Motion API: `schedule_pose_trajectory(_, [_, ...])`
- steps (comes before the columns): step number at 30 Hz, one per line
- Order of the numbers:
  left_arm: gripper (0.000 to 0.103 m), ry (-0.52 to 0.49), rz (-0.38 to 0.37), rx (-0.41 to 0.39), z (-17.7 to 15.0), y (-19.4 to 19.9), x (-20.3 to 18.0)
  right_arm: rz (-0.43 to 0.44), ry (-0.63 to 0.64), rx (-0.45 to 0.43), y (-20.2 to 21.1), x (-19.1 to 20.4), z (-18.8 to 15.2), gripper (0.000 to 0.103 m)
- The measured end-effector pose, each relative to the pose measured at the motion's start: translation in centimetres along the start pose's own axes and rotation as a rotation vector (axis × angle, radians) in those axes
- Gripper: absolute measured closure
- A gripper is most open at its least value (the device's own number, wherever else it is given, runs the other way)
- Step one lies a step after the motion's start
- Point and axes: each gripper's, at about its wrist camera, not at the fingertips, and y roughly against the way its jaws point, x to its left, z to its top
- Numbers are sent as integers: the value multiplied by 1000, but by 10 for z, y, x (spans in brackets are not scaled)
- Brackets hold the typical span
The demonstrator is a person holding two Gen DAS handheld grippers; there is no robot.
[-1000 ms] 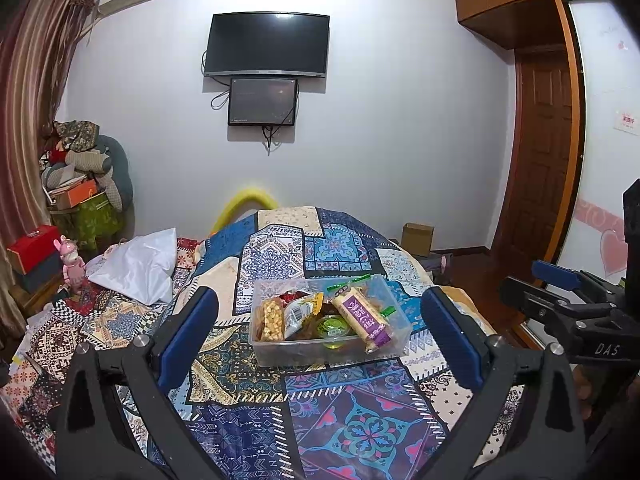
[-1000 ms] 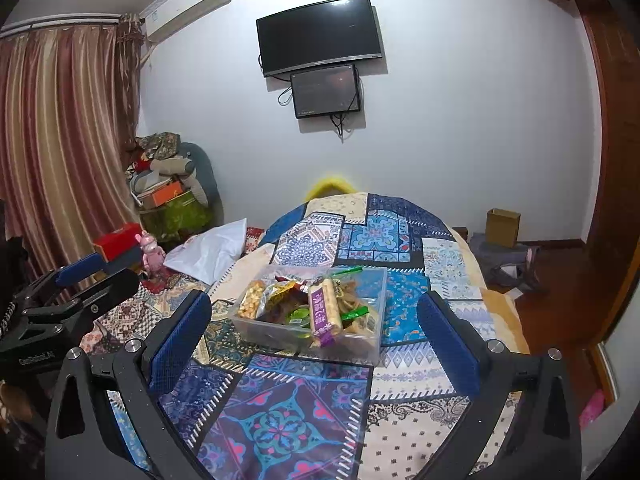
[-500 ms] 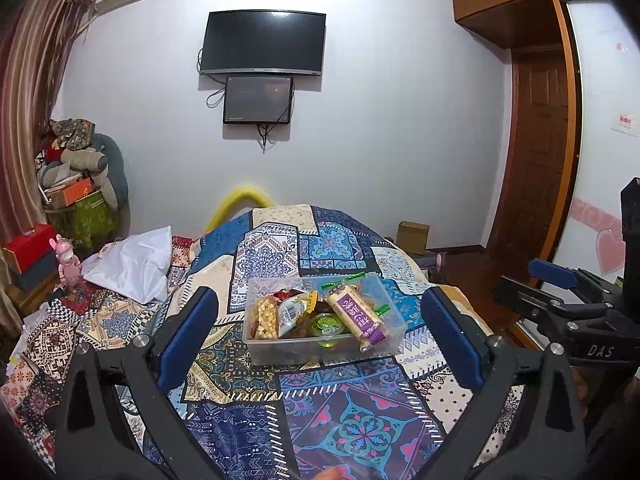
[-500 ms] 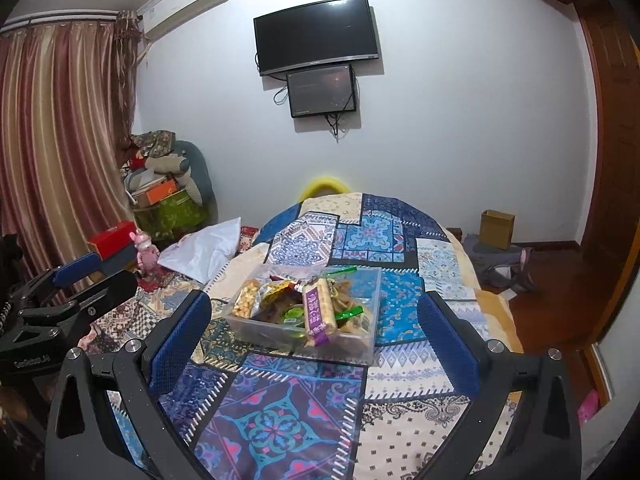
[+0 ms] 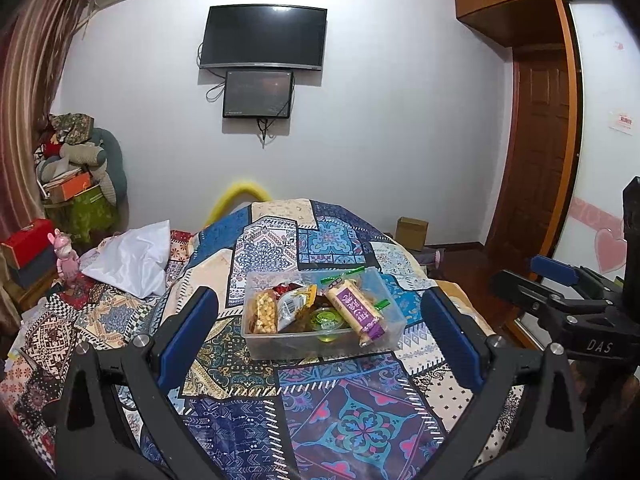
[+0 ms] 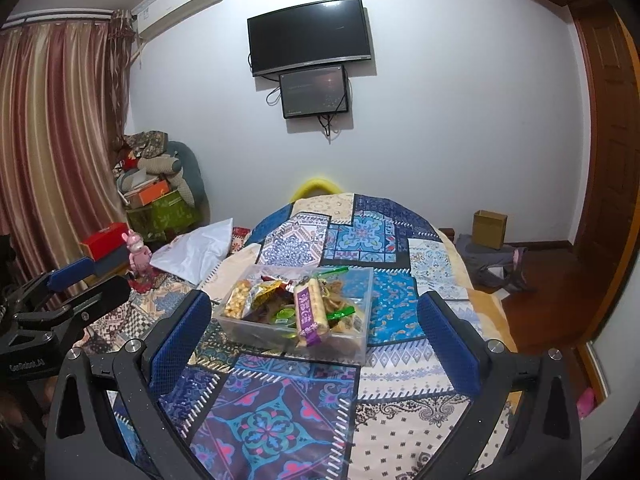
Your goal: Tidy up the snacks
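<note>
The left gripper [image 5: 320, 332] is wide apart and holds nothing. The clear plastic box of snack packets [image 5: 320, 314] sits in the middle of the bright patchwork cloth [image 5: 352, 420]. The right gripper [image 6: 314, 330] is wide apart too, holding nothing.

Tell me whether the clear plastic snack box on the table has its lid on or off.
Off. The clear plastic snack box is open-topped: the purple-wrapped snack bar sticks up past its rim, and no lid is visible.
</note>
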Motion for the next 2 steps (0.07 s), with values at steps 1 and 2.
schedule_pose_trajectory(1, [1,1,-1,2,0,0,0,0,0,0,0,0,-1,0])
schedule_pose_trajectory(2, [1,2,-1,4,-1,-1,1,-1,0,0,0,0,-1,0])
